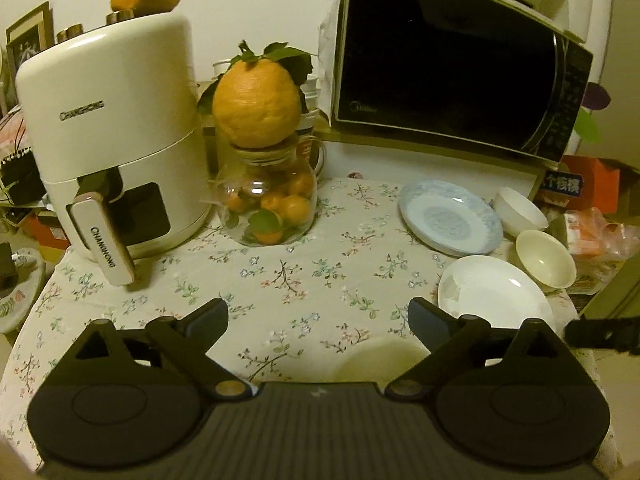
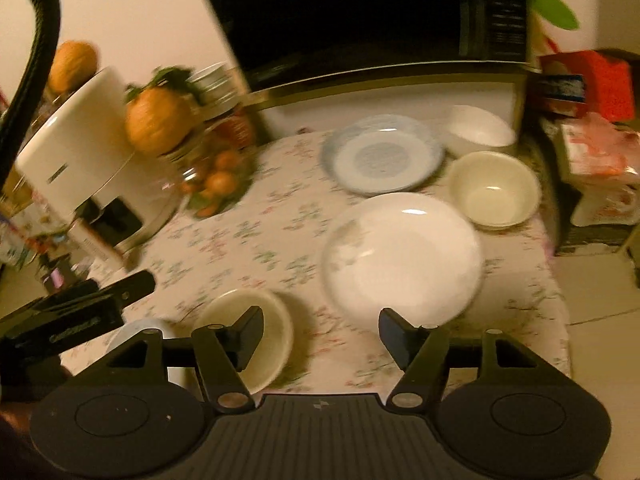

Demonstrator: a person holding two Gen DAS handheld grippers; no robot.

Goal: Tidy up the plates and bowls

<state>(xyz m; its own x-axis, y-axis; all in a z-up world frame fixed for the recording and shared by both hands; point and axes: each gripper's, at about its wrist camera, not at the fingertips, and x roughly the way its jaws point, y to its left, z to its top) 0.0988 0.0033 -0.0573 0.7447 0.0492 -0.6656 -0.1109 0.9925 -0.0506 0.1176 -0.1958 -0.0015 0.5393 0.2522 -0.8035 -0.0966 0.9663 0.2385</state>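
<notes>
On the floral tablecloth (image 1: 288, 276) a blue patterned plate (image 1: 450, 216) lies at the back right, with a white plate (image 1: 494, 294) nearer. A white bowl (image 1: 520, 210) and a cream bowl (image 1: 546, 258) sit at the right edge. My left gripper (image 1: 318, 316) stands open over bare cloth; another cream bowl (image 1: 380, 360) lies low beside its right finger. In the right wrist view my right gripper (image 2: 322, 336) is open, apart from that cream bowl (image 2: 248, 336) on its left and the white plate (image 2: 402, 252) ahead. The blue plate (image 2: 384, 156) lies beyond.
A white air fryer (image 1: 112, 140) stands at the back left beside a glass jar of oranges (image 1: 272, 200) topped with a large citrus fruit. A black microwave (image 1: 460, 72) fills the back right. Boxes and bags (image 2: 592, 152) crowd the table's right edge.
</notes>
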